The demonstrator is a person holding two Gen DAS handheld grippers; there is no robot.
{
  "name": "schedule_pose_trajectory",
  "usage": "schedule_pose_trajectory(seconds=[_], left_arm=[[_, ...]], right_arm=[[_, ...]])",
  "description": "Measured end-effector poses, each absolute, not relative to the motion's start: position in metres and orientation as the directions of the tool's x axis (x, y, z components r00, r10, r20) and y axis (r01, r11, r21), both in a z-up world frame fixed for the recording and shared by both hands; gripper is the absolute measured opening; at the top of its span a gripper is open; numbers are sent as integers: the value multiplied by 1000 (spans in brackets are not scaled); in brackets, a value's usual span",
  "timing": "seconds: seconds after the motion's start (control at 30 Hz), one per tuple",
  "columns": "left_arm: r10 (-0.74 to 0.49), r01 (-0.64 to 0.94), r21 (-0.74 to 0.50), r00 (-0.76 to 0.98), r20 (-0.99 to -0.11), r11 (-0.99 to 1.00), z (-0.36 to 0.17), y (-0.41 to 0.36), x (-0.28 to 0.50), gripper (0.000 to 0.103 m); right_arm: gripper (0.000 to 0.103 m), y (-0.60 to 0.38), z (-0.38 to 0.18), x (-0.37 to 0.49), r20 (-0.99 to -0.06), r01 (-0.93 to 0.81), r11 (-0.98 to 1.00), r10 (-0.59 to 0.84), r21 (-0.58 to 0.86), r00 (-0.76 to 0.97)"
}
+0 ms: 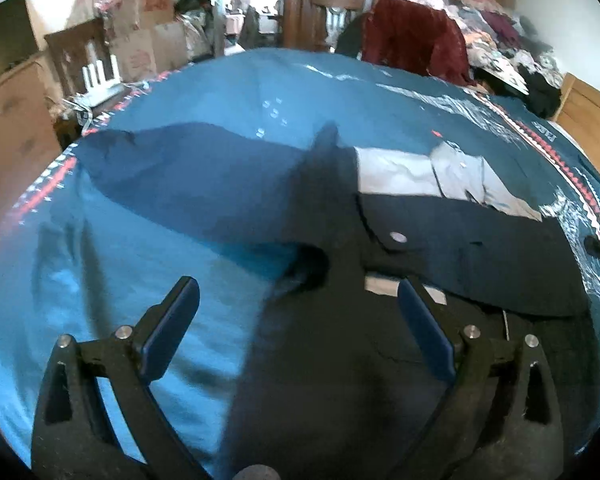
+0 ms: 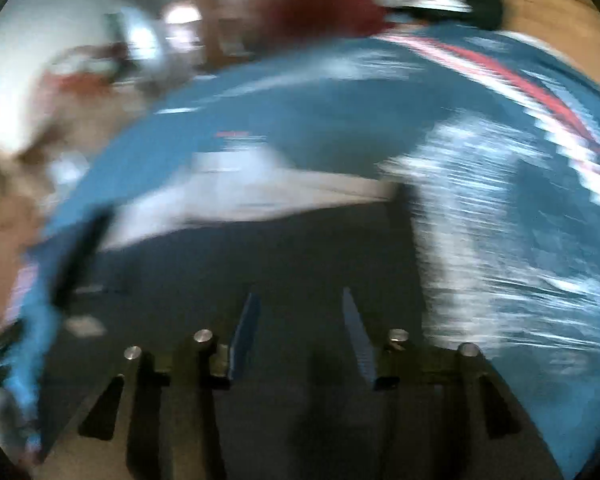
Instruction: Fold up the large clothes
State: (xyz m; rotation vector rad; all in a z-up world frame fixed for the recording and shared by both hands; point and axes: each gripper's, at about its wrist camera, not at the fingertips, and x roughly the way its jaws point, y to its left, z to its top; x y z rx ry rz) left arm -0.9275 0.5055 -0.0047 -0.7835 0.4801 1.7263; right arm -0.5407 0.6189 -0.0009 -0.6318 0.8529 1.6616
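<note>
A dark jacket (image 1: 440,248) lay spread on a blue bedspread (image 1: 220,92), its pale lining (image 1: 416,176) turned outward along the far side and one sleeve (image 1: 188,164) stretched off to the left. A snap button (image 1: 399,236) showed on a flap near the middle. The left gripper (image 1: 298,304) hung low over the near edge of the garment with its fingers (image 1: 172,328) spread wide and nothing between them; the cloth below looked dark and bunched. The right gripper (image 2: 300,320) sat over the jacket as well, its blue pads (image 2: 246,332) partly apart with a clear gap and no fabric visibly pinched, though that view was badly smeared, so contact with the cloth could not be judged. Beyond the bed stood a red garment (image 1: 412,40) draped on a heap of clothes (image 1: 496,36), cardboard boxes (image 1: 152,36) and wooden furniture.

The main risk seemed to be a shallow or one-layer grab: the lining could slip against the shell, so the fold might drag crooked. With the right side apparently moving fast, the two ends could be lifted unevenly, and the loose sleeve might trail or get trapped inside the fold.
</note>
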Motion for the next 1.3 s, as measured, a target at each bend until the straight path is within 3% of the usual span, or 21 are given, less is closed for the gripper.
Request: schedule_pose_trajectory(seconds=[0.13,0.17,0.2,0.23,0.3,0.47,0.6,0.7,0.8,0.97,1.13,1.2,1.3], left_arm=[[682,-952,-103,-128,-721,-287,-13,512,-922,98],[678,-950,-107,-129,-723,-294,-15,514,-922,98],[675,-947,-110,-130,-726,-300,-17,514,-923,98],[672,-945,-110,-133,-729,-307,-19,515,-923,98],[664,-945,-100,-142,-734,-312,-23,516,-925,98],[641,-936,-81,-169,-749,-342,-32,519,-935,98],[617,-935,-27,-212,-758,-355,-35,518,-937,98],[544,-917,131,-334,-770,-378,-41,519,-929,100],[474,-919,181,-340,-812,-349,-67,521,-925,103],[493,-921,148,-323,-808,-361,-72,516,-930,103],[503,-920,149,-328,-800,-363,-74,514,-926,103],[505,-921,140,-321,-801,-363,-73,514,-926,103],[512,-925,110,-297,-806,-364,-74,516,-930,103]], right_arm=[[51,655,-47,-503,-856,-974,-34,471,225,-214],[43,663,-59,-503,-866,-967,-34,439,251,-241],[20,667,-65,-501,-862,-959,-38,428,282,-270],[7,670,-68,-500,-856,-952,-42,426,303,-292],[1,672,-71,-488,-828,-929,-23,446,369,-340],[0,667,-88,-463,-815,-916,17,462,401,-349],[18,657,-62,-481,-829,-961,-17,502,275,-246],[28,634,-24,-491,-784,-967,2,585,255,-206],[28,614,-2,-561,-757,-951,-186,576,246,-309],[28,612,-7,-727,-756,-829,-524,459,194,-467],[26,647,-45,-842,-816,-777,-603,349,180,-460],[30,654,-72,-861,-857,-784,-603,318,148,-406],[30,652,-64,-865,-853,-798,-592,356,111,-382]])
